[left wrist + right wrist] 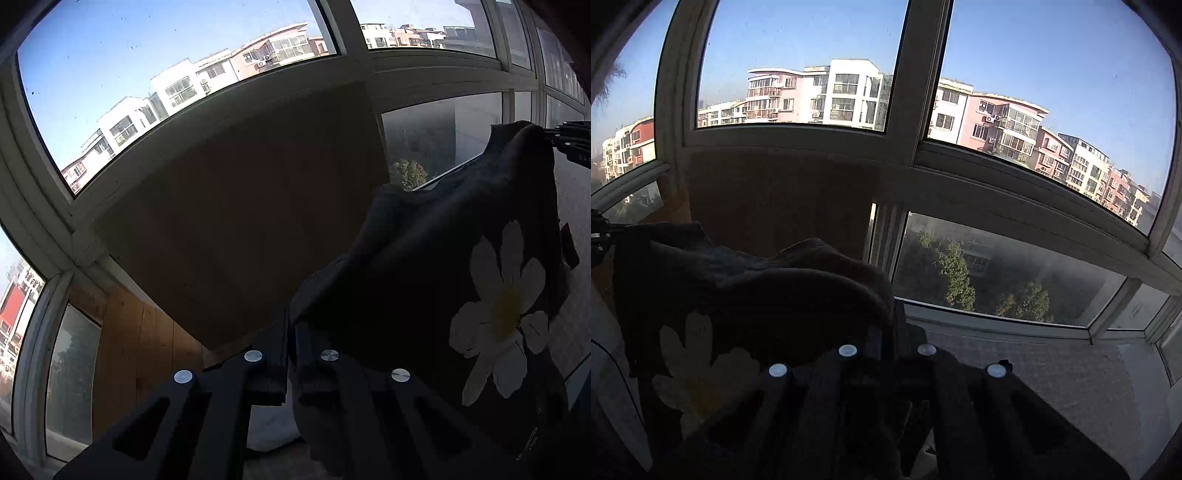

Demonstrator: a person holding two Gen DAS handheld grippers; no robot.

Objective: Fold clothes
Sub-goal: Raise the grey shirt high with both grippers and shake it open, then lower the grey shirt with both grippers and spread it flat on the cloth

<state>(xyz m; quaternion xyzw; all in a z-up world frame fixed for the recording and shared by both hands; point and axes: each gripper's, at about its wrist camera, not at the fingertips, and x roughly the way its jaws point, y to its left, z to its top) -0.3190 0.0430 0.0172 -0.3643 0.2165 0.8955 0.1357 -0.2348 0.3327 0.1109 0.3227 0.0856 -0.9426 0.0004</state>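
Note:
A black garment with a white daisy print hangs stretched in the air between my two grippers. My left gripper is shut on one upper corner of it. My right gripper is shut on the other corner; it also shows at the far right of the left wrist view. In the right wrist view the garment drapes to the left with the daisy low, and the left gripper shows at the left edge.
A large window with white frames fills the view ahead, with apartment blocks and trees outside. A brown wooden board leans against the window. A pale textured ledge lies at the lower right.

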